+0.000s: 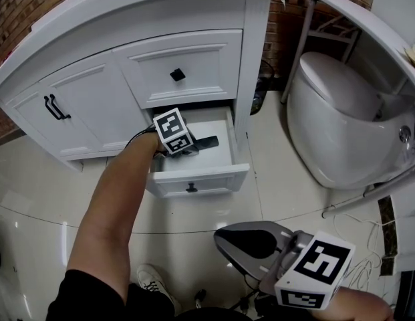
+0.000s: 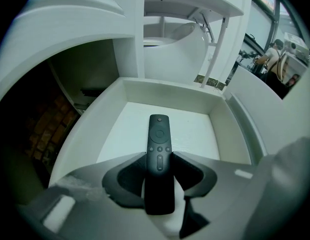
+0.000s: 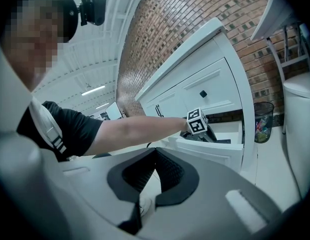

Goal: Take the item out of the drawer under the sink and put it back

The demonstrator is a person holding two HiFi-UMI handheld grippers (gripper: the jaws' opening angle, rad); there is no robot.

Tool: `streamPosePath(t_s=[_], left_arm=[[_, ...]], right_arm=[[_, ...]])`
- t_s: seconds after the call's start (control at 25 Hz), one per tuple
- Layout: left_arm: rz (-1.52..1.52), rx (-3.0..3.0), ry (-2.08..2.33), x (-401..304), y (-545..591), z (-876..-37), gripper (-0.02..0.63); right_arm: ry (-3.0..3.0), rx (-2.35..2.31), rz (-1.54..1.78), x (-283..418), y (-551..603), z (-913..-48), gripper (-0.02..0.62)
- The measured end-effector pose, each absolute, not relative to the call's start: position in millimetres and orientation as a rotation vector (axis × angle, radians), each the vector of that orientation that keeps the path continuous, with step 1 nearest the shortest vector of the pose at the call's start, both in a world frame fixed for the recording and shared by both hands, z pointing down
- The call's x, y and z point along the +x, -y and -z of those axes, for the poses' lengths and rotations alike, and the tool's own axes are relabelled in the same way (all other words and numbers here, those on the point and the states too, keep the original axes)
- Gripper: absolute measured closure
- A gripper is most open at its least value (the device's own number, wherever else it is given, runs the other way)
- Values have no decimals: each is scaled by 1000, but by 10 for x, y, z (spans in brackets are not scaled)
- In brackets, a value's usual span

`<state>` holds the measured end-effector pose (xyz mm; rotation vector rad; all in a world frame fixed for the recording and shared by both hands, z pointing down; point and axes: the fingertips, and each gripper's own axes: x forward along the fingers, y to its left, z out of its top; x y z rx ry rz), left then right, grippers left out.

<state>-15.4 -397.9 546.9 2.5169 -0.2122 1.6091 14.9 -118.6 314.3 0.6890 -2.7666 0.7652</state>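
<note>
Left hand-held gripper [image 2: 159, 157] is down inside the drawer [image 2: 220, 134], and we've got the remote [image 2: 158, 134] right between its jaws. The pads sit flush on the two long edges with no gap showing, so we call that a grip, jaws only as far apart as the remote is wide. The hold is on the plain lower half, below the buttons. The button end pokes out ahead toward the drawer's side wall nearest the toilet [image 1: 341, 105], stopping well short of it. We can't tell whether it has come clear of the drawer floor.

How will it handle? We judge it light and stiff: a slim, hard plastic bar that won't bend or crush. The smooth, narrow edges are the catch, since they could slide between the pads. With much of its length sticking out ahead of the pads, it may want to pivot. Squeezing across the width on the edges looks right, as that keeps the pads off the keys. A hold nearer the middle would balance it better.

Out from there, the right hand-held gripper [image 3: 154, 151] hangs back from the cabinet, jaw tips together, nothing in them.
</note>
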Motion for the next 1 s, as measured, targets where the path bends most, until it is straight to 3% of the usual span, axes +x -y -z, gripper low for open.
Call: streamPosePath(t_s=[0.4,1.0], left_arm=[[-1659,2568,265,-132,3949,-5280,439],[-1505,2742,643,-584,3790,-3941,437]], right_arm=[[2774,714,-725,171,1187,-3094,592],[2778,780,-575,20,1262,-2963,592]])
